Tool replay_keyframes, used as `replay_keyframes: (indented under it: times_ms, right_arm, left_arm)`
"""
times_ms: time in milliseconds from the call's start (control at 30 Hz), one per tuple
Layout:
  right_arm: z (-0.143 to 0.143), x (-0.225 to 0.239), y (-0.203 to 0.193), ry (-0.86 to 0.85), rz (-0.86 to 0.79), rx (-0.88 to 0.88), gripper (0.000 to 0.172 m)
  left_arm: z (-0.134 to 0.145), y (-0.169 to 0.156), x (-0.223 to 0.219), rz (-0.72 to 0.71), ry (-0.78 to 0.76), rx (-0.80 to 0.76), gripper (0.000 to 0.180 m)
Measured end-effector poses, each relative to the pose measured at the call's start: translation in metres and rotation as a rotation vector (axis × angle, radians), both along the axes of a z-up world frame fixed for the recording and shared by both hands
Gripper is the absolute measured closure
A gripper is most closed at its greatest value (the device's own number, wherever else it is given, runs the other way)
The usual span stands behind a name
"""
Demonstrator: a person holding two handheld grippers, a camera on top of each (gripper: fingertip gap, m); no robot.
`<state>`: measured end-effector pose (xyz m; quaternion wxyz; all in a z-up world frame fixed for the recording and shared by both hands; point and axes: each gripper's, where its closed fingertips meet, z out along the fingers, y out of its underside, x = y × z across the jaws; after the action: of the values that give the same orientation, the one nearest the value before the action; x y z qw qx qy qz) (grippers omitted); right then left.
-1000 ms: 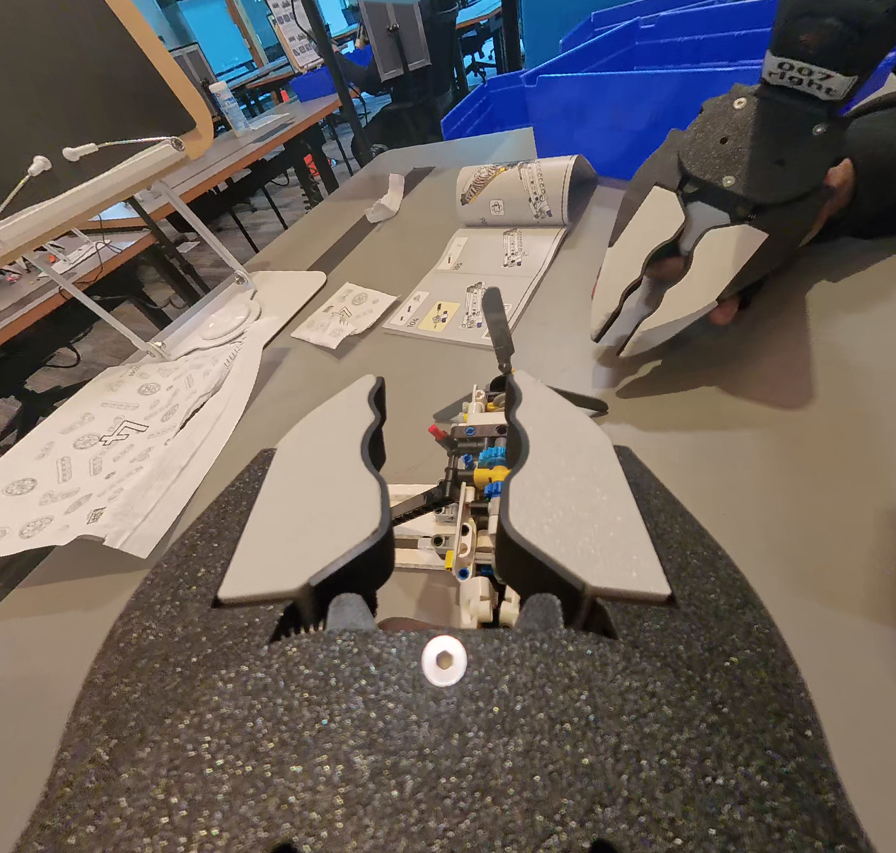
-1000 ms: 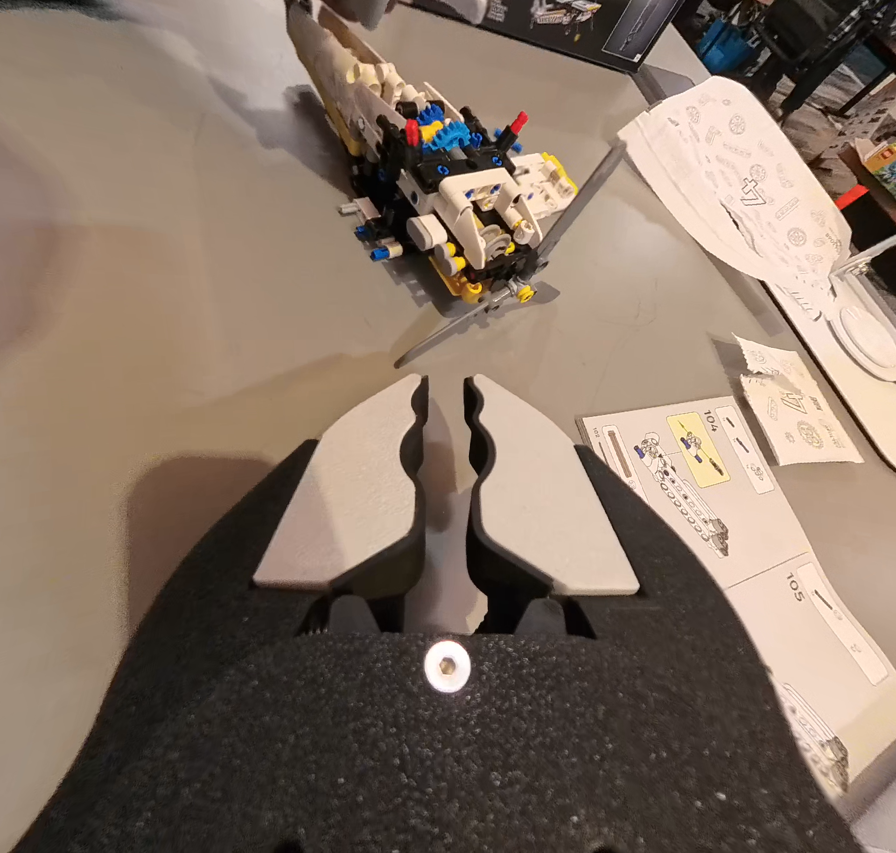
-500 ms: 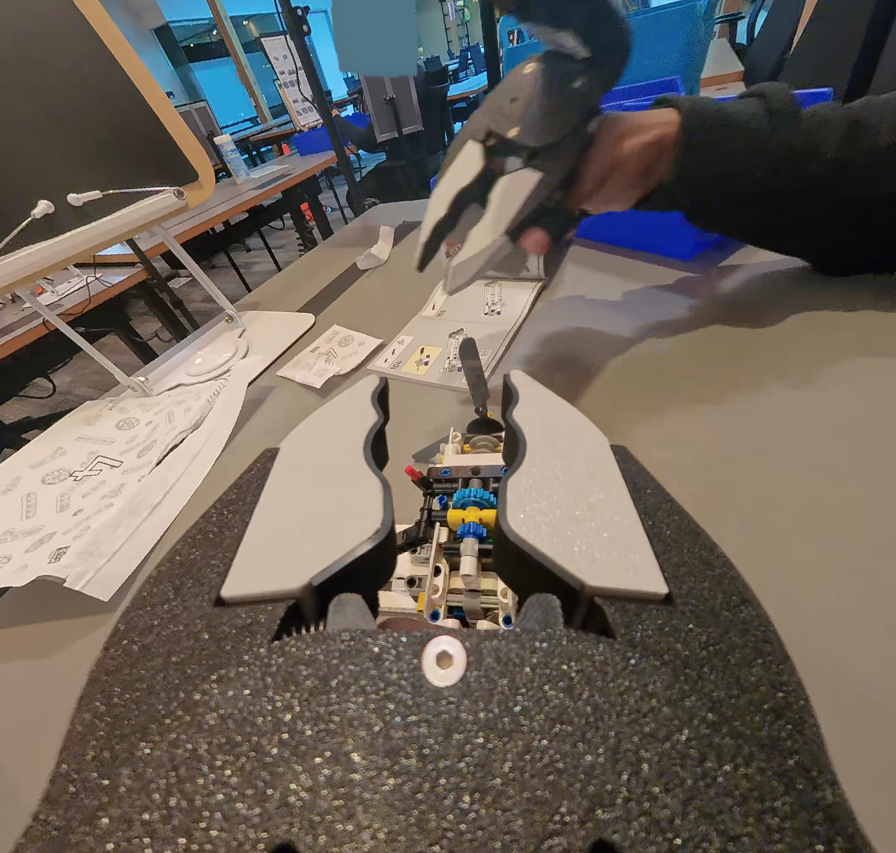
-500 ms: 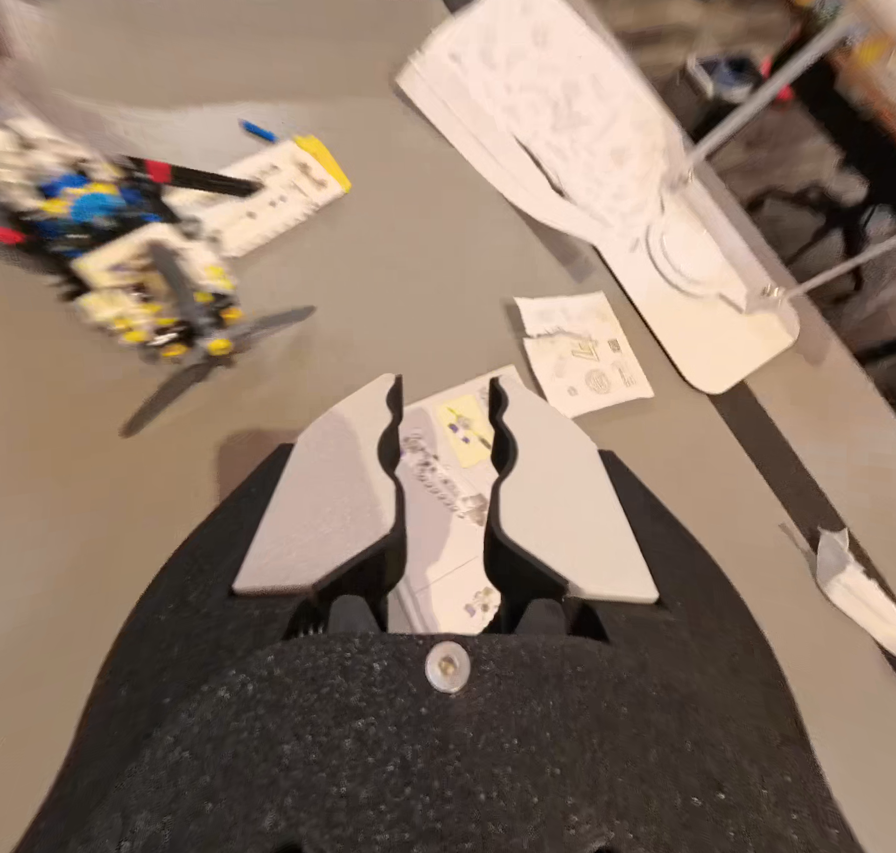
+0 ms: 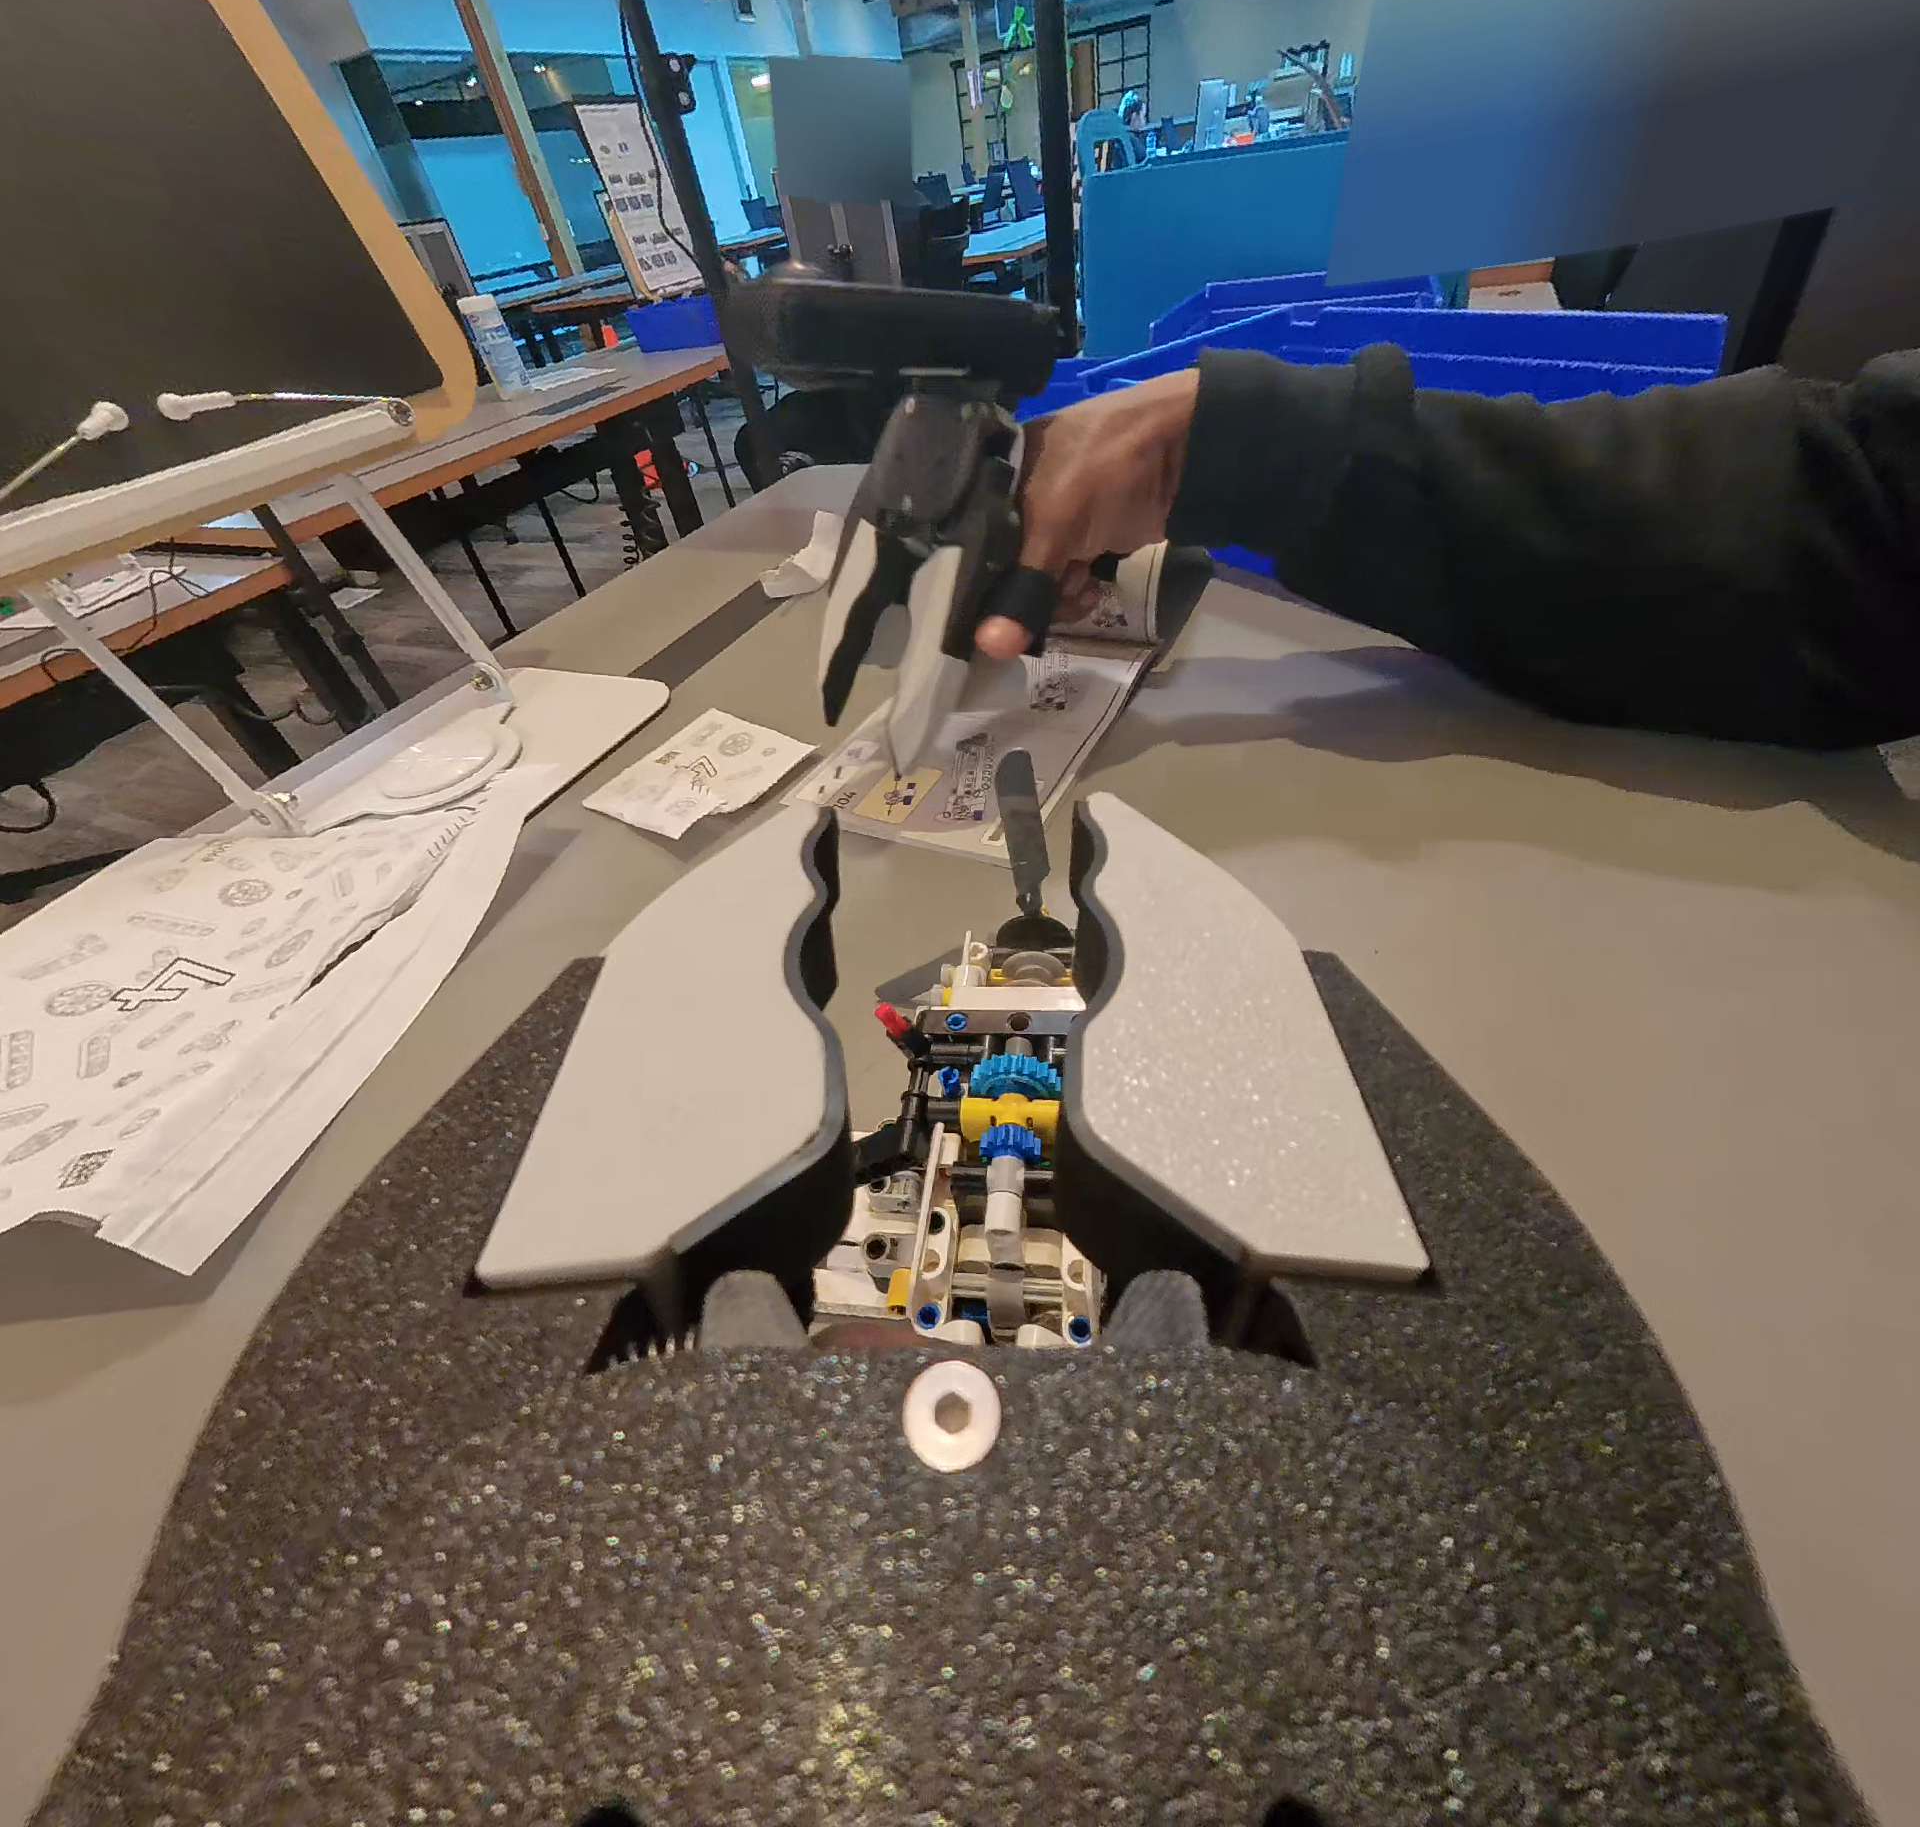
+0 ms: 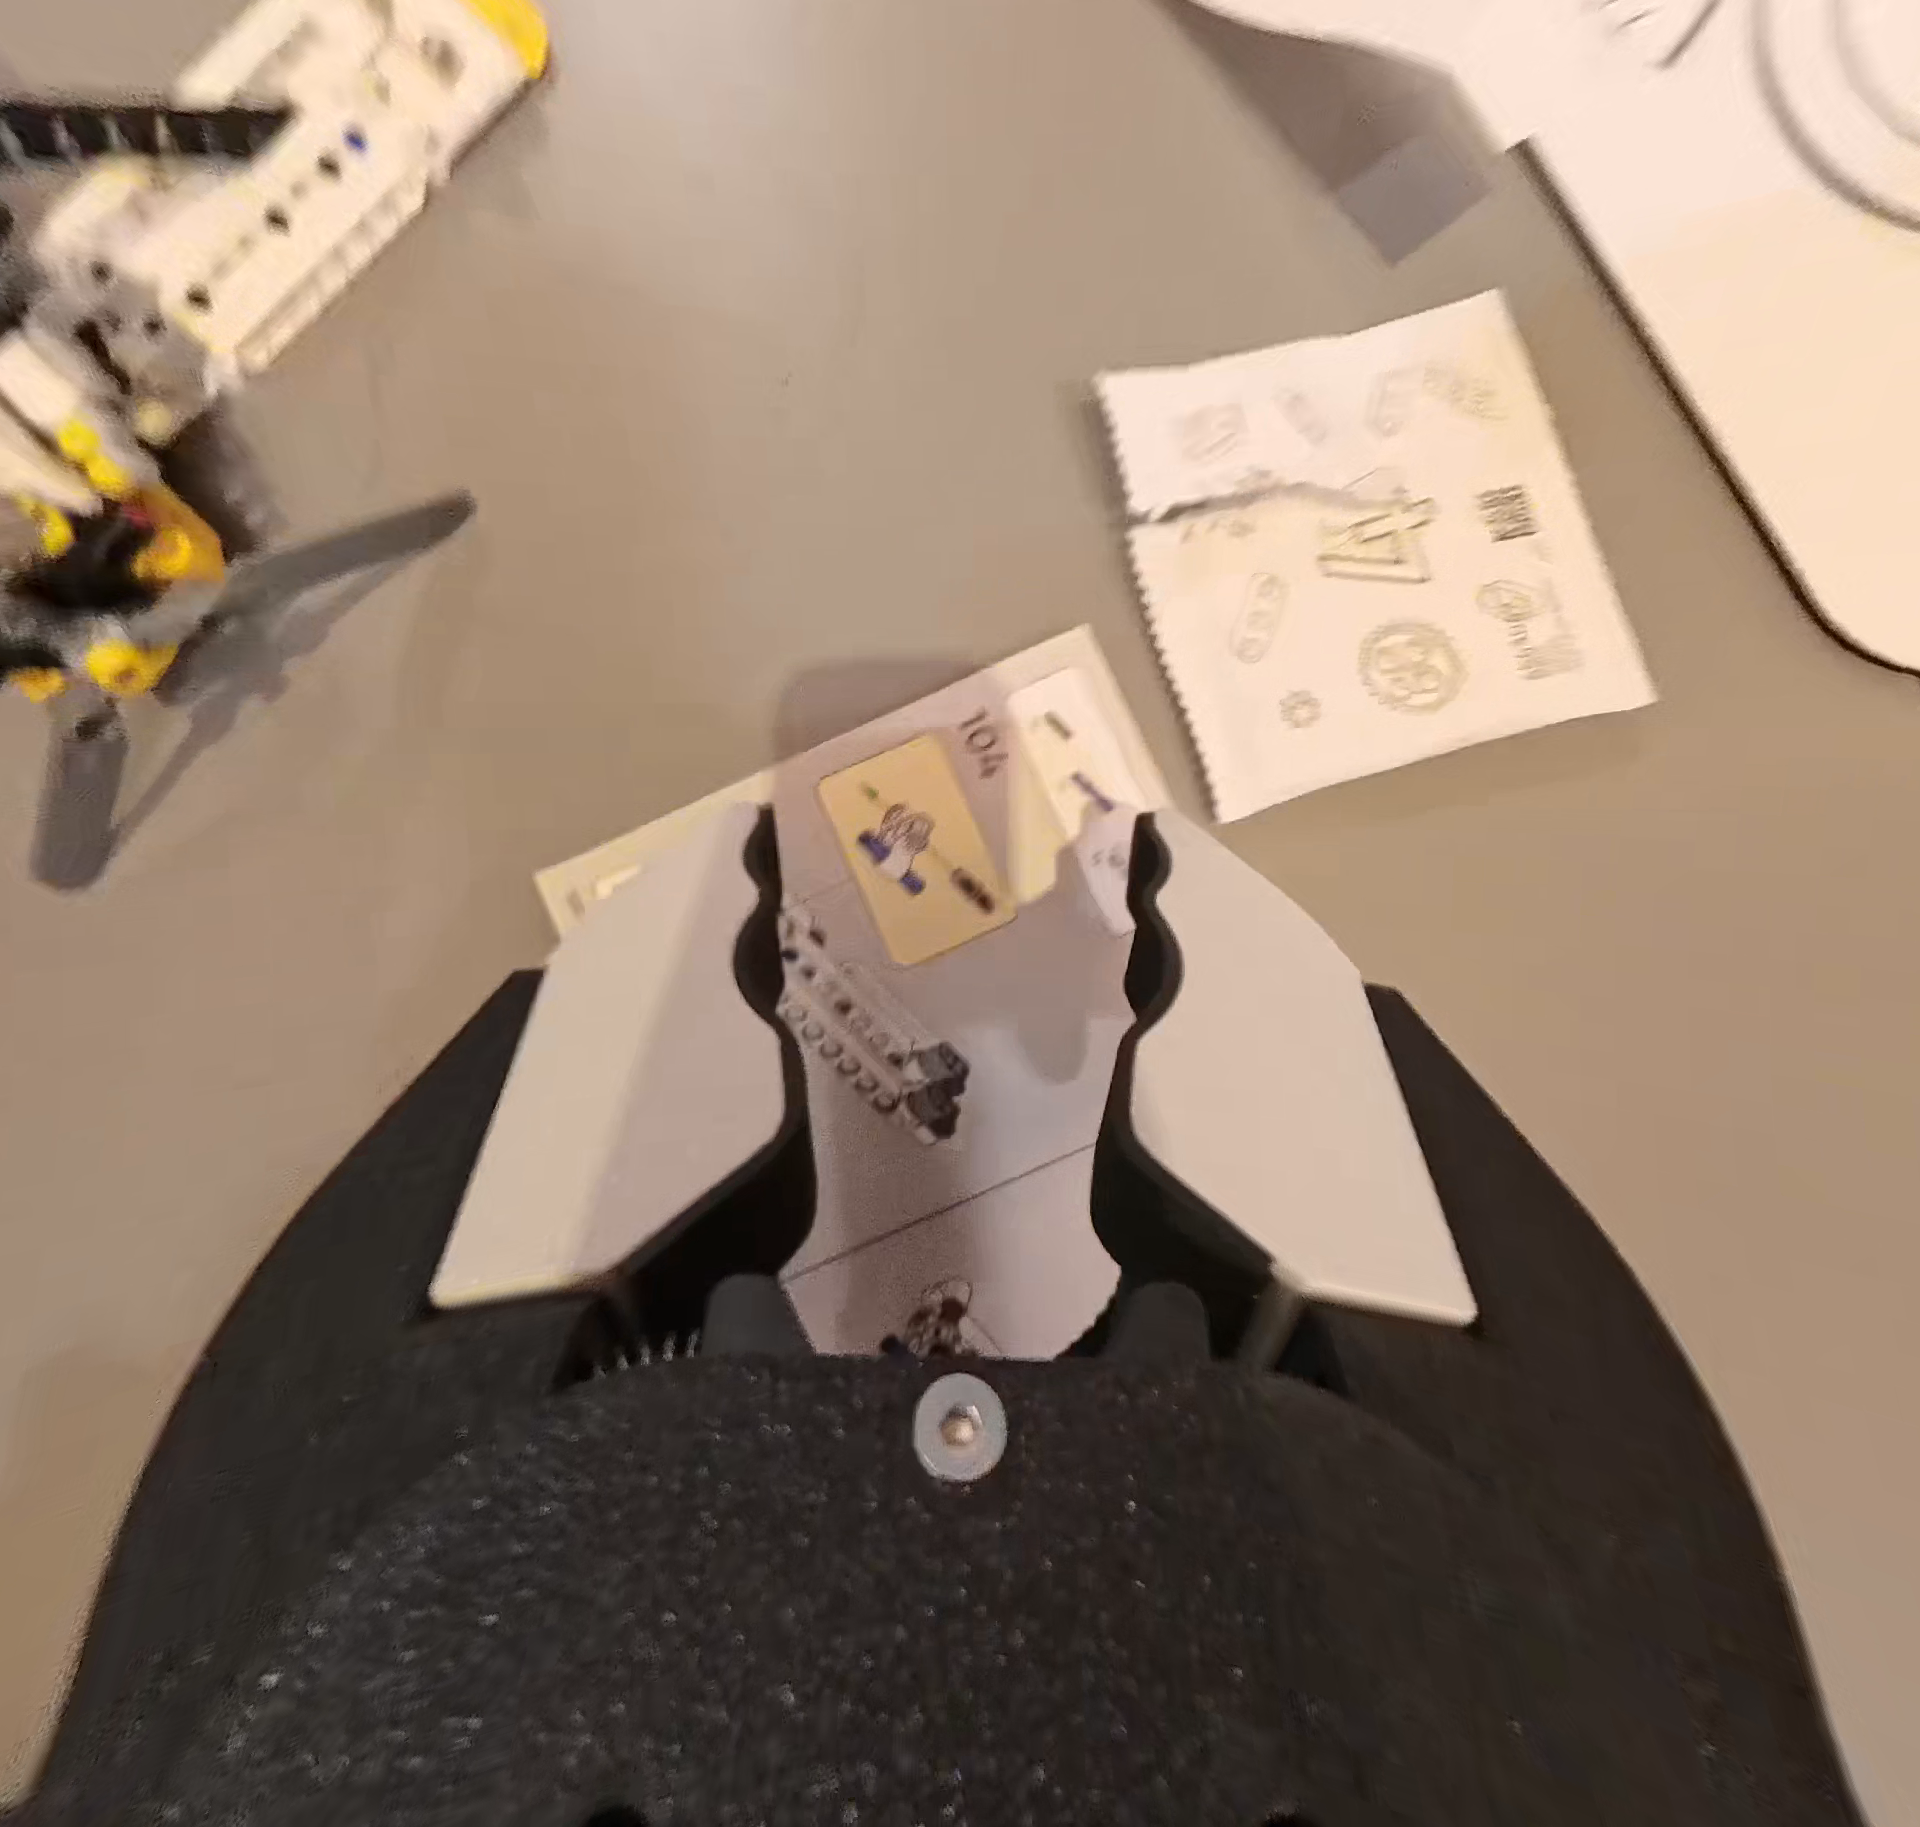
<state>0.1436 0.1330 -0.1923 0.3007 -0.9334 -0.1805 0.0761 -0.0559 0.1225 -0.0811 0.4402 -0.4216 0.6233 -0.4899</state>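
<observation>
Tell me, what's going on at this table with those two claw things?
A person holds a two-finger gripper in each hand. The left gripper sits around a toy-brick model with white, yellow and blue parts and a grey propeller blade, on the grey table. The right gripper hovers open above an open instruction booklet, holding nothing. A torn paper bag lies beside the booklet.

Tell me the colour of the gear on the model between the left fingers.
Blue gear, on a yellow piece; left wrist view shows it best.
</observation>
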Motion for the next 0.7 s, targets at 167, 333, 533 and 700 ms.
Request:
replay_keyframes:
  times_ms: [167, 333, 533, 700]
  right_arm:
    - [-0.016, 0.01, -0.008, -0.075, 0.008, -0.03, 0.097]
    - [-0.021, 0.009, -0.003, -0.031, 0.017, -0.029, 0.091]
    - [-0.022, 0.005, 0.003, 0.007, 0.01, -0.029, 0.09]
    - [-0.02, 0.002, 0.003, 0.016, 0.007, -0.027, 0.09]
  left_arm:
    - [0.003, -0.001, -0.001, -0.013, -0.008, -0.035, 0.136]
    - [0.0, 0.0, -0.001, -0.016, 0.005, -0.044, 0.136]
    - [-0.005, 0.001, 0.001, -0.015, 0.026, -0.053, 0.137]
    - [-0.006, 0.001, 0.001, -0.012, 0.027, -0.052, 0.137]
